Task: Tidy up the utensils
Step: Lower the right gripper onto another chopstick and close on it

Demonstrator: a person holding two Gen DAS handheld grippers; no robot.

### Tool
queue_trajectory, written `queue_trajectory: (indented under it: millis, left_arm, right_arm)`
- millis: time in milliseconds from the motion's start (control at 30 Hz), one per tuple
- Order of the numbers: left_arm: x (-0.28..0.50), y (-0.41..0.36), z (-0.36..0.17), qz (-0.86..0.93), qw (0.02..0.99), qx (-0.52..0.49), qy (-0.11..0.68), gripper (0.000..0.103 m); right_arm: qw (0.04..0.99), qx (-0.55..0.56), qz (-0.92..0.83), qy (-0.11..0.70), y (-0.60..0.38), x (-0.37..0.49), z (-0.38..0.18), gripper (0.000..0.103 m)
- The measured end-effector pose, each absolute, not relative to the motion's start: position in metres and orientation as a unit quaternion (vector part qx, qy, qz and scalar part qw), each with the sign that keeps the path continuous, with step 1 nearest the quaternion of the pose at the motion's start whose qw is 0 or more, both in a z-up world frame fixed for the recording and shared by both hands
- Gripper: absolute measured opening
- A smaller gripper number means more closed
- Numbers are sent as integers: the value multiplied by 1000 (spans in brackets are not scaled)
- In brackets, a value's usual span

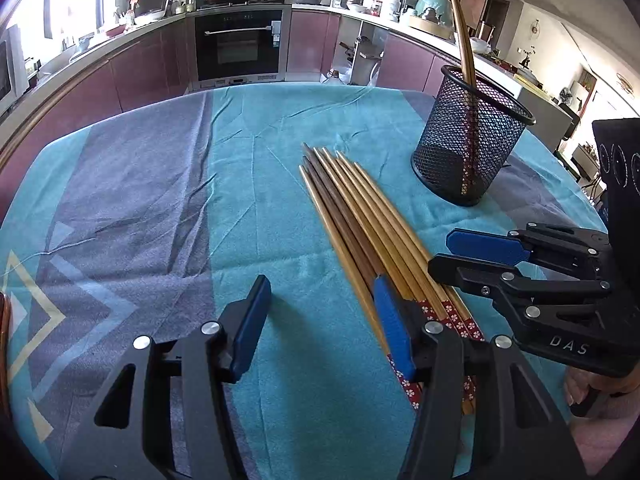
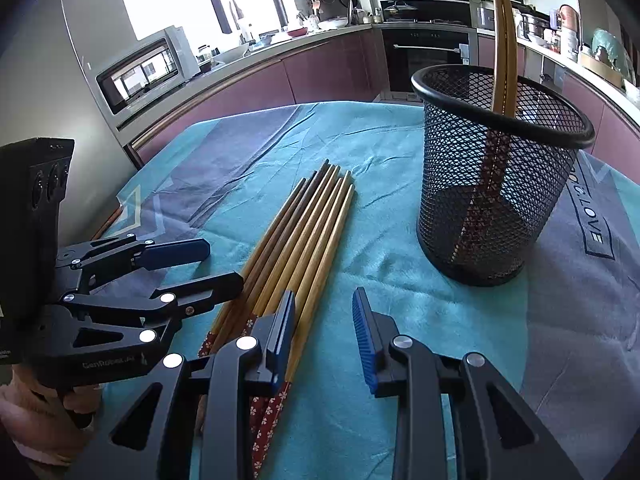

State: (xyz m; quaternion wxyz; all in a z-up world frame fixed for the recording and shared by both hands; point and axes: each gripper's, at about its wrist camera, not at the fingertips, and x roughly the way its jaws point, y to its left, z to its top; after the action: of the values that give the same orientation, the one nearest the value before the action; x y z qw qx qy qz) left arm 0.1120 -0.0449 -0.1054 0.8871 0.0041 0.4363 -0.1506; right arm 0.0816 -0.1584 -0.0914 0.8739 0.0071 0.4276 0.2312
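Several wooden chopsticks (image 1: 360,216) with red flowered ends lie side by side on the teal cloth; they also show in the right wrist view (image 2: 304,236). A black mesh cup (image 1: 472,136) stands upright beyond them, holding two chopsticks (image 1: 464,36); the cup (image 2: 500,176) and those chopsticks (image 2: 502,40) also show in the right wrist view. My left gripper (image 1: 320,320) is open and empty, just left of the pile's red ends. My right gripper (image 2: 324,336) is open and empty, its left finger over the pile's right edge. Each gripper shows in the other's view, the right (image 1: 472,256) and the left (image 2: 216,264).
The table (image 1: 132,184) is covered by a teal and grey-purple patterned cloth. Kitchen cabinets, an oven (image 1: 238,46) and cluttered counters curve behind the table. A microwave (image 2: 144,68) stands at the left in the right wrist view.
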Motion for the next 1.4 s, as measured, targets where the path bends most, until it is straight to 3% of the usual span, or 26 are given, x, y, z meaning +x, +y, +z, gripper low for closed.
queue_trajectory:
  millis: [367, 500, 667, 1133, 1400]
  left_arm:
    - [115, -49, -107, -147, 888, 20, 434, 51]
    - [115, -49, -109, -151, 888, 24, 434, 45]
    - [115, -49, -111, -149, 886, 43, 436, 34]
    - [131, -53, -112, -146, 884, 39, 442, 32]
    - [135, -51, -112, -137, 886, 19, 443, 9]
  right_arm:
    - [877, -2, 218, 427, -158, 83, -93, 28]
    - [878, -9, 213, 428, -159, 83, -93, 28]
    - [878, -22, 204, 432, -161, 84, -94, 19]
    - [880, -29, 194, 432, -154, 97, -94, 19]
    - [879, -15, 196, 435, -159, 100, -95, 9]
